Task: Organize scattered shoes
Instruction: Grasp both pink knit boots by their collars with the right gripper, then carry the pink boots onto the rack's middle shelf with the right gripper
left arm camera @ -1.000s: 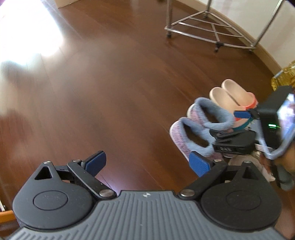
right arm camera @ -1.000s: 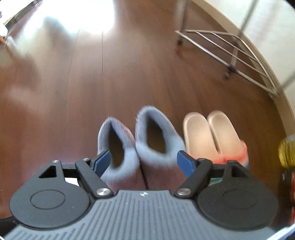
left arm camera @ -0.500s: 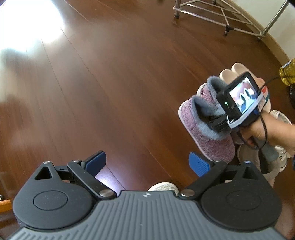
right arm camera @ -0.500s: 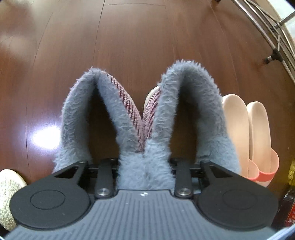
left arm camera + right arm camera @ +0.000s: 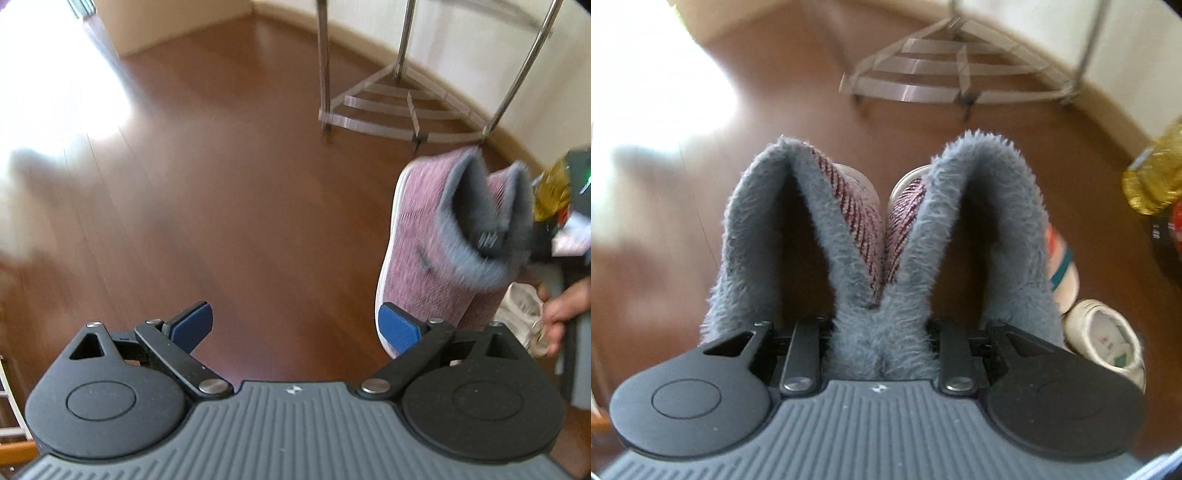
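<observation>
The slippers point(image 5: 882, 236), a pink knit pair with grey fleece lining, hang in the air in the right gripper point(image 5: 881, 328), whose jaws are clamped on the two inner collar edges pinched together. In the right wrist view the two fleece openings spread to either side of the grip, and the toes point away toward the wooden floor point(image 5: 812, 122). In the left wrist view the same pair point(image 5: 443, 243) shows at the right edge, tilted with the soles facing left and clear of the floor point(image 5: 240, 203).

At the far left of both views a bright patch of light falls on the boards. The left gripper point(image 5: 299, 325) is held over bare floor with its jaws wide and nothing between the blue pads point(image 5: 192, 321); its right pad overlaps the toe of the nearer slipper in the picture, though whether they touch cannot be told.

Further back, toward the right, a metal rack point(image 5: 391, 110) stands by the wall on thin legs, and it also appears blurred in the right wrist view point(image 5: 934, 77).

To the right of the slippers, a white sneaker point(image 5: 1108, 343) lies on the floor, with a striped shoe point(image 5: 1062, 266) just behind it, partly hidden by the fleece. A yellow oil bottle point(image 5: 1156, 177) stands at the far right. In the left wrist view a hand point(image 5: 557, 314) shows at the right edge, below the lifted pair.
</observation>
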The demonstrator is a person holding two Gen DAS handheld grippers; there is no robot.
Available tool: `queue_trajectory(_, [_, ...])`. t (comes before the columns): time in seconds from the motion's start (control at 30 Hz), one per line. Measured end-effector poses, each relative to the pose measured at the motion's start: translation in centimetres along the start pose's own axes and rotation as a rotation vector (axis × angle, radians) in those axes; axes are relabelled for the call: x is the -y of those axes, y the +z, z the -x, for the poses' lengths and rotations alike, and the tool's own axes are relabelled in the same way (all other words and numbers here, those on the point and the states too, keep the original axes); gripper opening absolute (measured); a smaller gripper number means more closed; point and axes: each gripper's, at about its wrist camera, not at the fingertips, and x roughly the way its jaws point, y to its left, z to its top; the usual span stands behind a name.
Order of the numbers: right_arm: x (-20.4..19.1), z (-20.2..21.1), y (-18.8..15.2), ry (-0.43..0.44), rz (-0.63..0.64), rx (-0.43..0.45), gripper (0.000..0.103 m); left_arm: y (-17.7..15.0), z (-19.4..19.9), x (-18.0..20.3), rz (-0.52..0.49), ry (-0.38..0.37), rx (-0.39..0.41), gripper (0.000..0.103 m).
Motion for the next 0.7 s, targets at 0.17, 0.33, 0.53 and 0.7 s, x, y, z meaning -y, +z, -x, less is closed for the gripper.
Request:
queue_trajectory(0.17, [-1.9,10.6,10.3,0.035,0.020,0.196,0.024,5.5,4.0,0.7,0.040,-0.045,0.090,0.098])
queue_trajectory(0.33, [-5.7,16.5,21.4,0.012,0.094,0.313,0.024,11.5,3.9,0.6,0.042,-0.124,0.125,0.098])
queue_trajectory(0.53, [-10.1,12.1,34.4,-0.048,0.099,0.247,0.024,18.9,2.1,-0.1,-0.018,-0.161,0.141,0.098])
queue_trajectory(0.7, [-13.4,4.2,42.3,-0.133,0.121,0.125,0.026,22.6,-0.7,-1.9,-0.030,-0.145,0.142,0.098])
